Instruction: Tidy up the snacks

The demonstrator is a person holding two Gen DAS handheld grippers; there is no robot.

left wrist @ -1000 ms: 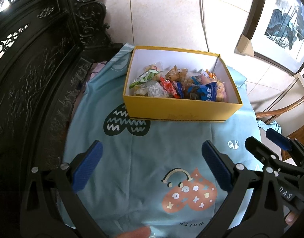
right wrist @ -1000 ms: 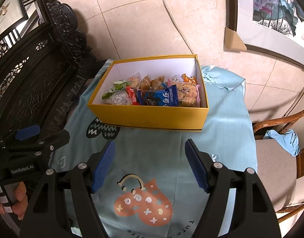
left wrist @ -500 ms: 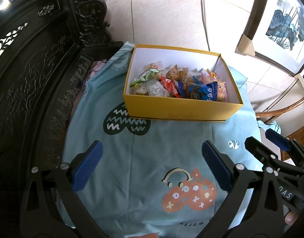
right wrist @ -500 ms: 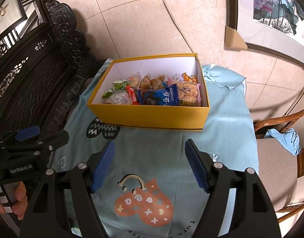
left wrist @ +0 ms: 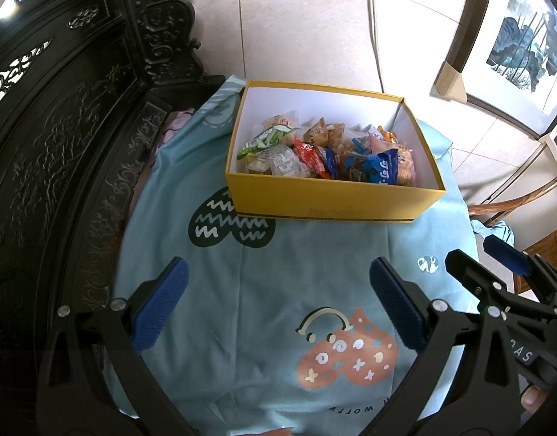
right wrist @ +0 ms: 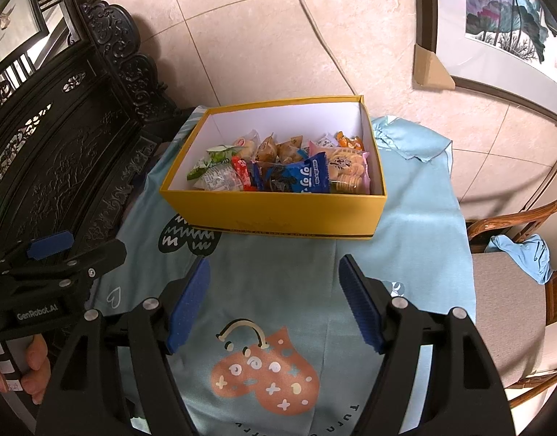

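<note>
Snacks (right wrist: 278,167) sit in the box (right wrist: 300,214) straight ahead; its long axis runs crosswise. We hold the right tool (right wrist: 274,301) nearer, both tools spread, empty; left tool (left wrist: 278,305).

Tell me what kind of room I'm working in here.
Most likely a home living or dining room: carved dark wooden furniture beside the cloth-covered table, framed ink paintings leaning on a tiled wall, and a wooden chair alongside.
</note>
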